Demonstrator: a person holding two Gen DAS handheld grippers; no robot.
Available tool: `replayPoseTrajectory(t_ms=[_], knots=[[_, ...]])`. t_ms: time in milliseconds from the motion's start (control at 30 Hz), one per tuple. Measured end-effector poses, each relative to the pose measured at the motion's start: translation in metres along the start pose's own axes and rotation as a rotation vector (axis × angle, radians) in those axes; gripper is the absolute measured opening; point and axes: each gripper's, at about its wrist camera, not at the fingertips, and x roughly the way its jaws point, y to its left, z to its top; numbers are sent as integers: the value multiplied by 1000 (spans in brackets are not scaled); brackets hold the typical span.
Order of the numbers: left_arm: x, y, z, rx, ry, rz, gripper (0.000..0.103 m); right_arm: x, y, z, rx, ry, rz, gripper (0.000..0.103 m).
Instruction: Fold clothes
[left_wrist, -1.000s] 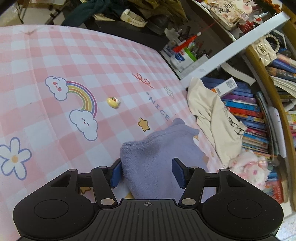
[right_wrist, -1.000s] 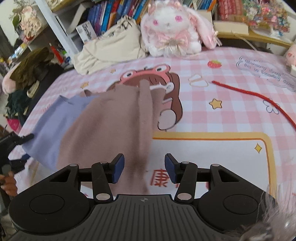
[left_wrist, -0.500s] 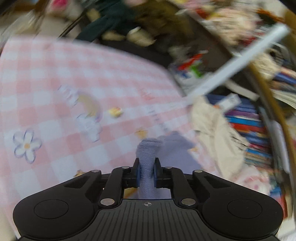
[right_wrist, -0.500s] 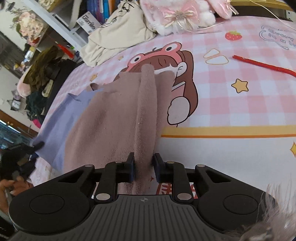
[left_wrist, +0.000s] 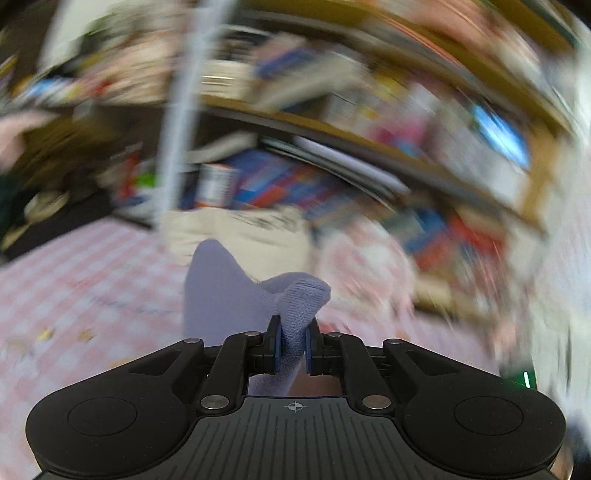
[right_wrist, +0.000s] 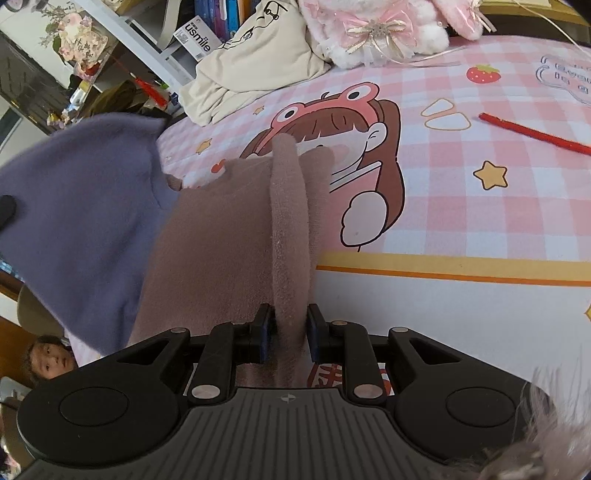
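Heavy motion blur in left wrist view; right sharp, evenly lit, fisheye-bent edges.

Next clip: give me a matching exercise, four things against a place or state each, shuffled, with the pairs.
Things:
1. purple cloth
2. brown cloth
3. red cord
4. cream garment

Places or states:
A. lying loose on the pink checked sheet
B. pinched in the right gripper
C. heaped beside the plush toy
D. pinched in the left gripper

Pairs: 1-D, 2-B, 3-A, 4-C
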Motion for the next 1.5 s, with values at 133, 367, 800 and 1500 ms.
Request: replayPoseTrajectory(t_ms=[133, 367, 800, 1500], knots=[[32, -60, -44, 292, 214, -38, 12, -1, -8, -1, 51, 7, 38, 19], [52, -73, -80, 369, 318, -23, 13, -9, -21, 2, 145, 53, 90, 28], [28, -62, -62, 201, 216, -63, 12, -9, -12, 31, 229, 108, 359, 66], [25, -111, -89, 425, 338, -158, 64, 11, 38, 42, -427, -69, -56, 28]])
